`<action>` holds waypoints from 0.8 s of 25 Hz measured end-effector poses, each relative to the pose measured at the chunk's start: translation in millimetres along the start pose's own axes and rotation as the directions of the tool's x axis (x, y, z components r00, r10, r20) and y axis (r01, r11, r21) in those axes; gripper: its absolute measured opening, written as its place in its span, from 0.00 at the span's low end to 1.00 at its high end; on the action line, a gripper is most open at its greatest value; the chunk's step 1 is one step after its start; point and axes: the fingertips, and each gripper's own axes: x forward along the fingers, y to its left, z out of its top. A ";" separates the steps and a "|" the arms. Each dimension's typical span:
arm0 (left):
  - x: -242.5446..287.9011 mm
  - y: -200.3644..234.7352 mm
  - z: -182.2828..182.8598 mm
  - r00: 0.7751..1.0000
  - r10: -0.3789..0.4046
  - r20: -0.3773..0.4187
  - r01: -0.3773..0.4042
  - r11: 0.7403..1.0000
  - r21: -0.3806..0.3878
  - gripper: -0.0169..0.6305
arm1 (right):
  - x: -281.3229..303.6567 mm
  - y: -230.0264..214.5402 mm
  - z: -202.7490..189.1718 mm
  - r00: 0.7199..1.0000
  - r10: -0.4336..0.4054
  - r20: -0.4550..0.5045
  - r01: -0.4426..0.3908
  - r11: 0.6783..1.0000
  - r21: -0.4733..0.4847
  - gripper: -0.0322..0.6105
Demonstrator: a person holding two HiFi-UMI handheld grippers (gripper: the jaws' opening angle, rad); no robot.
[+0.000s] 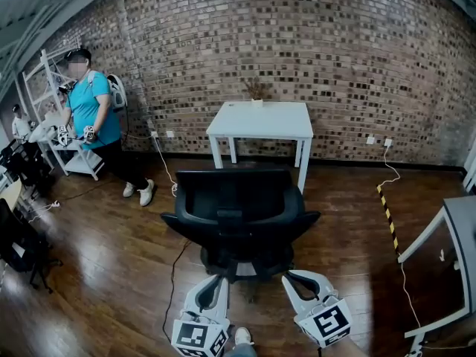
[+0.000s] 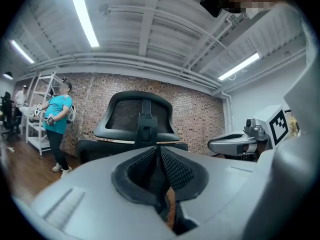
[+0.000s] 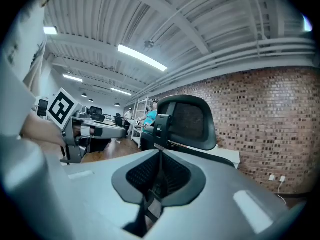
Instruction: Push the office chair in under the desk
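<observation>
A black office chair (image 1: pixel 238 213) stands in the middle of the wooden floor, its back towards me and its seat facing the white desk (image 1: pixel 260 121) at the brick wall. A gap of floor lies between chair and desk. My left gripper (image 1: pixel 215 282) and right gripper (image 1: pixel 293 277) are low behind the chair's back, side by side, both shut and empty, apart from the chair. The left gripper view has the chair's mesh back (image 2: pixel 141 115) ahead of the shut left gripper (image 2: pixel 157 152). In the right gripper view the chair back (image 3: pixel 187 121) rises beyond the shut right gripper (image 3: pixel 159 156).
A person in a teal shirt (image 1: pixel 91 114) stands at the left by white shelving (image 1: pixel 52 88). Dark chairs (image 1: pixel 18 236) crowd the left edge. Another desk (image 1: pixel 454 233) juts in at the right, with yellow-black tape (image 1: pixel 387 216) and a cable (image 1: pixel 405 288) on the floor there.
</observation>
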 end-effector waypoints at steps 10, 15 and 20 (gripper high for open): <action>49.6 70.2 22.1 1.000 0.006 0.003 -0.006 0.995 0.098 0.15 | 41.9 -49.9 11.5 1.000 0.013 -0.028 -0.016 0.993 -0.114 0.13; 64.3 106.5 26.0 0.999 -0.034 -0.026 0.039 0.981 0.190 0.20 | 63.5 -60.3 17.5 0.997 0.040 -0.062 -0.051 0.982 -0.183 0.23; 81.4 133.5 23.8 0.989 -0.093 -0.112 0.124 0.942 0.311 0.28 | 74.9 -71.4 22.9 0.992 0.061 -0.111 -0.088 0.964 -0.251 0.28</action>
